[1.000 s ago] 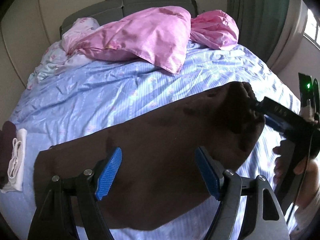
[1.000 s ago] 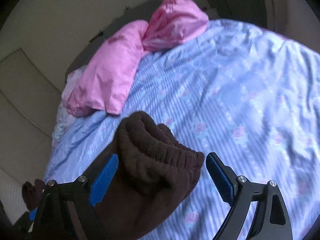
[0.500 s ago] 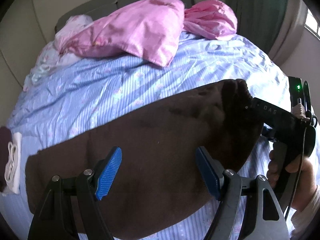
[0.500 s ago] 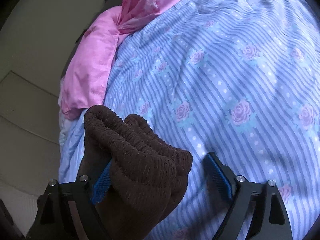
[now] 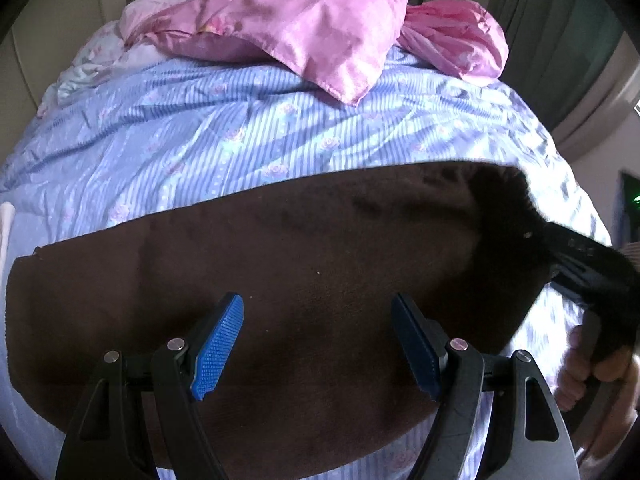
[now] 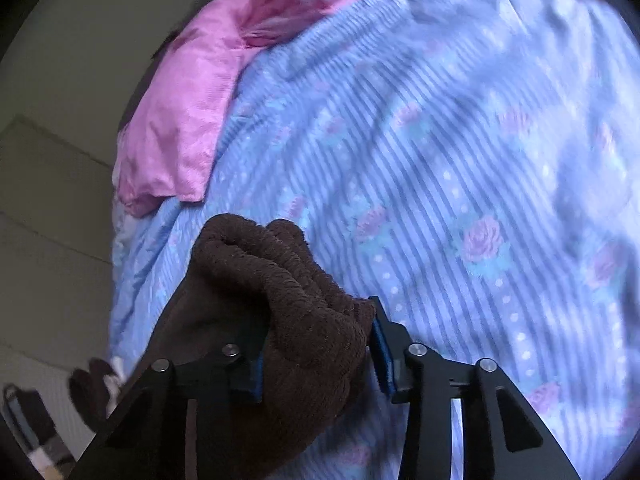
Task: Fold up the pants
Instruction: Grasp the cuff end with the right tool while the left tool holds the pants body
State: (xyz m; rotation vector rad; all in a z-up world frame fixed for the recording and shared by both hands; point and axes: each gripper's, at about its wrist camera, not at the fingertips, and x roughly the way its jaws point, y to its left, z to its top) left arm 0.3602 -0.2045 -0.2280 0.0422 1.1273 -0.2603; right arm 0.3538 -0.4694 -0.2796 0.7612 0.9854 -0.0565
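Dark brown pants [image 5: 300,264] lie stretched across the blue striped bed sheet [image 5: 240,132]. My left gripper [image 5: 318,344] is open, hovering just above the middle of the pants, holding nothing. My right gripper [image 6: 316,356] is shut on the bunched elastic waistband [image 6: 280,280] of the pants; in the left wrist view its black body [image 5: 576,256] shows at the right end of the pants, with the holding hand below. The left ends of the pants legs reach the left edge of the left wrist view.
Pink pillows [image 5: 304,24] and a pale floral quilt [image 5: 104,60] lie at the head of the bed. A green curtain [image 5: 560,20] hangs at the far right. A white and brown folded pile [image 6: 100,384] shows at the bed's left side.
My right gripper has closed on the waistband, which it only straddled before. My left gripper has moved lower and closer over the pants and stayed open.
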